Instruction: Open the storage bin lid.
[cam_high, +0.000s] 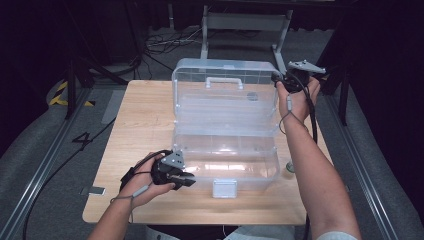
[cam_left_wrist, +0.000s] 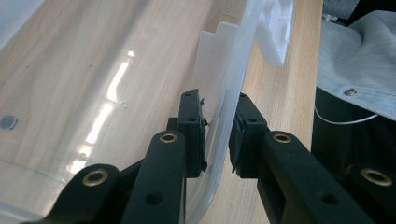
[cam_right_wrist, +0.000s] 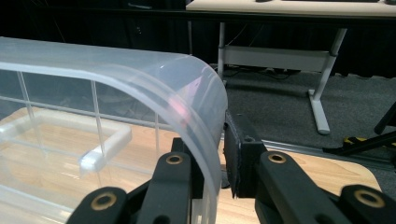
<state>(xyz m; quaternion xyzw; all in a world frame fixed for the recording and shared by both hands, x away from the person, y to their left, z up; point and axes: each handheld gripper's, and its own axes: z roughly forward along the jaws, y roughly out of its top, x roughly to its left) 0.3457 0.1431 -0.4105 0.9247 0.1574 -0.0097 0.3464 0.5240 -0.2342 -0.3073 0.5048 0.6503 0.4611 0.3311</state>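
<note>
The left claw (cam_left_wrist: 217, 135) pinches the front wall of the box (cam_high: 225, 165) on the bench (cam_high: 135, 120); the right claw (cam_right_wrist: 220, 154) grips the raised lid (cam_high: 225, 82) at its corner.

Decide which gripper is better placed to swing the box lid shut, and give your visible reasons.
Probably the right gripper: its jaws straddle the upper corner of the raised lid, so it could swing the lid down. The left gripper clamps the front wall of the base, better suited to steadying it.
</note>
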